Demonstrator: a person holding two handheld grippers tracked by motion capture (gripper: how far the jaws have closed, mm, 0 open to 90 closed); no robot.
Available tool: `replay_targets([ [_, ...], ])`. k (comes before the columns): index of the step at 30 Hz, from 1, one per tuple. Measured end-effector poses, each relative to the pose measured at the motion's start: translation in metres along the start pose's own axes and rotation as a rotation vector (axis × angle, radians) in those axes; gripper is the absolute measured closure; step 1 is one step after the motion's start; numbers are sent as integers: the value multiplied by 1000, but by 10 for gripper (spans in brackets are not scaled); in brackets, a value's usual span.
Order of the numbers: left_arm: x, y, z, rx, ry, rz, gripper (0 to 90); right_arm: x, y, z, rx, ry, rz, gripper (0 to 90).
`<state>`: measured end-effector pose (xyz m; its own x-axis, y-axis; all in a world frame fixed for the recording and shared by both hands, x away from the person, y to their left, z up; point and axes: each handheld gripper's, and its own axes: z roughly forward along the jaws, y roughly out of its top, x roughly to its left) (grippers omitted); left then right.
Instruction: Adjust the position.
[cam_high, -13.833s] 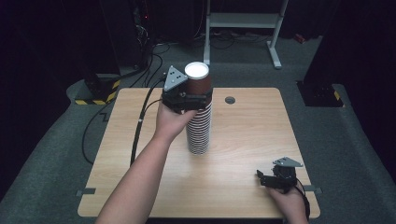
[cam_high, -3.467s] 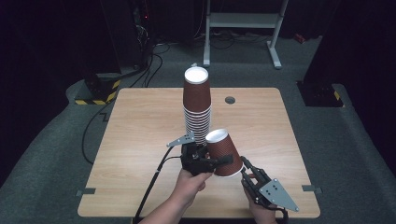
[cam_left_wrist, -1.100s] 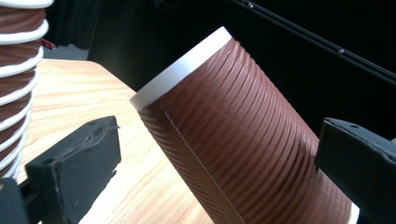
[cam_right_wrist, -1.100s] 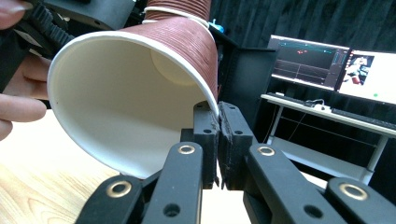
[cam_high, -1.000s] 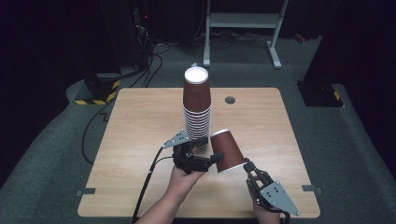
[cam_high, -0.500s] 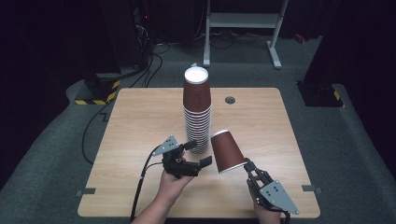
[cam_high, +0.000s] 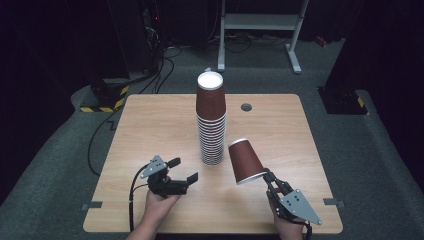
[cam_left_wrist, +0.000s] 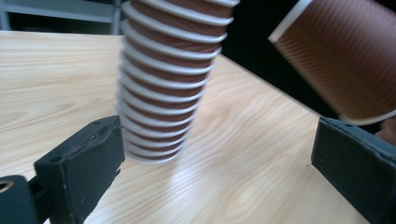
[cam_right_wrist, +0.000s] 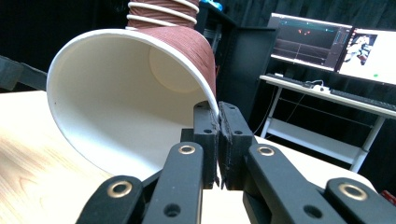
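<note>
Right hand-held gripper (cam_high: 268, 176), low and right of centre in the high view, has its jaws pinched together on the rim of a single brown paper cup (cam_high: 245, 160); the cup hangs tilted above the wooden surface (cam_high: 150, 125), mouth toward the person, just beside the tall stack of cups (cam_high: 210, 120) at centre frame. Left hand-held gripper (cam_high: 182, 170), at lower left, has its jaws spread wide with nothing between them.

Such a thin pinch on a soft paper rim could slip or crease, I judge, dropping the cup; swinging it could knock the stack, which looks easy to topple.

No brand or label is readable on the cups. Monitors (cam_right_wrist: 310, 45) at the upper right of the right gripper view show graphics too small to read.
</note>
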<state>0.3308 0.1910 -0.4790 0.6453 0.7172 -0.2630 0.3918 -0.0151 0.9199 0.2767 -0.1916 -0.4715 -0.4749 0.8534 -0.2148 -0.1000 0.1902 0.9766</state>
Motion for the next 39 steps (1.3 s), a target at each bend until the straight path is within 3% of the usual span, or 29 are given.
replay_targets([
  [7, 20, -16, -10, 72, 115, 62, 27, -4, -3, -1, 31, -2, -3, 863],
  [12, 38, -27, -14, 163, 213, 100, 19, -8, -3, -2, 56, 0, 7, 864],
  [14, 42, -30, -14, 206, 253, 137, 16, -10, -3, -2, 71, 0, 9, 863],
  [18, 49, -39, -10, 299, 293, 199, 8, -15, -2, 2, 108, 3, 21, 863],
  [20, 50, -40, -9, 323, 297, 212, 5, -16, -2, 5, 127, 5, 27, 863],
  [25, 56, -42, -5, 359, 287, 150, 0, -18, 4, 13, 176, 13, 28, 863],
  [34, 58, -45, -11, 323, 251, 109, 1, -24, 17, 21, 288, 33, 51, 863],
  [39, 58, -45, -11, 316, 246, 126, 6, -25, 23, 26, 337, 50, 40, 863],
])
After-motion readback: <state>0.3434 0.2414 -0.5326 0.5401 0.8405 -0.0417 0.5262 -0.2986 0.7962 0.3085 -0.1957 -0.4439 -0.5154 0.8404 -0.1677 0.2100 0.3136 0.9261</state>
